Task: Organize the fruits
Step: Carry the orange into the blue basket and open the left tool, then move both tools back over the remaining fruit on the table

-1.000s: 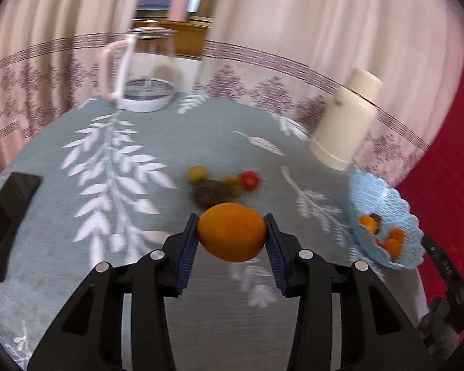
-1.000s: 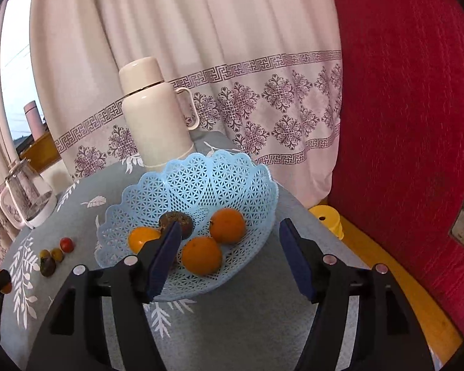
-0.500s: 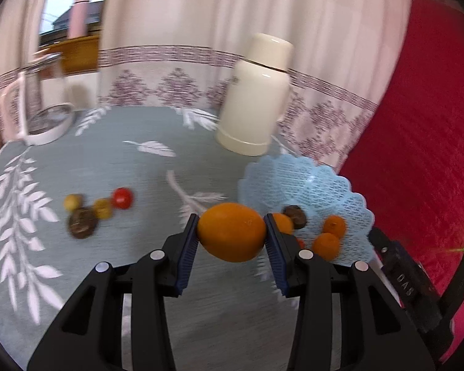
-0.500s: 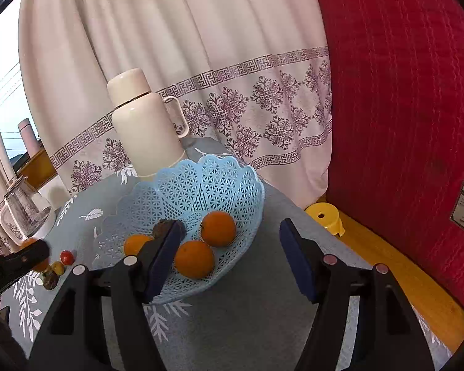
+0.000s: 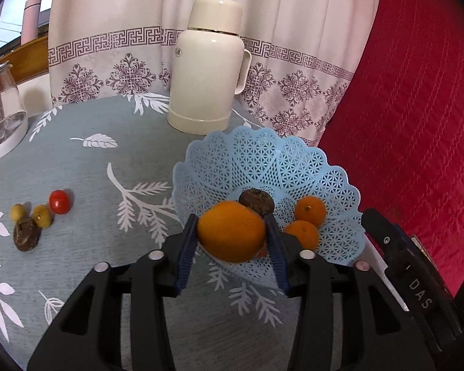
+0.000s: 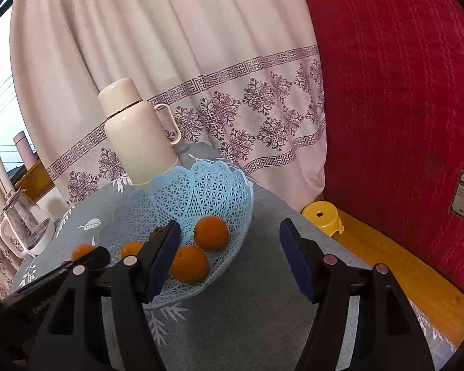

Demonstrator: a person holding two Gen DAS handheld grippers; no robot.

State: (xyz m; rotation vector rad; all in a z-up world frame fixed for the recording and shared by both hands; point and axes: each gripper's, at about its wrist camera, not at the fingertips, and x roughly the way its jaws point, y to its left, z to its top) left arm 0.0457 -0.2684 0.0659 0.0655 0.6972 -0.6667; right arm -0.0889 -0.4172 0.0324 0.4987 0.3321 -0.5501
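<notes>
the left hand-held gripper point(image 5: 232, 241) has a big orange point(image 5: 231, 235) between its two blue pads, and its jaws are opening at this moment. the left pad looks just off the skin of the fruit, while the right pad seems still against it, so i cannot tell for sure if the orange is still gripped. the orange hangs over the near rim of the light blue basket point(image 5: 263, 160), which stands on the table point(image 5: 108, 167) in front of a cream thermos point(image 5: 208, 68). in the basket lie two smaller oranges point(image 5: 310, 210) and a dark brown round fruit point(image 5: 256, 201), and a bit of something red shows low behind the big orange.

to the left on the table, well apart from the basket, is a small group: a red tomato point(image 5: 59, 201), two small yellow fruits point(image 5: 42, 215) and one dark brown fruit point(image 5: 26, 235). a glass jug point(image 5: 1, 111) stands at the far left edge.

the right hand-held gripper point(image 6: 229, 262) holds nothing, its pads stand wide apart, and it points at the near right side of the basket, just above the table. a yellow stool point(image 6: 322, 218) is on the floor beyond.
</notes>
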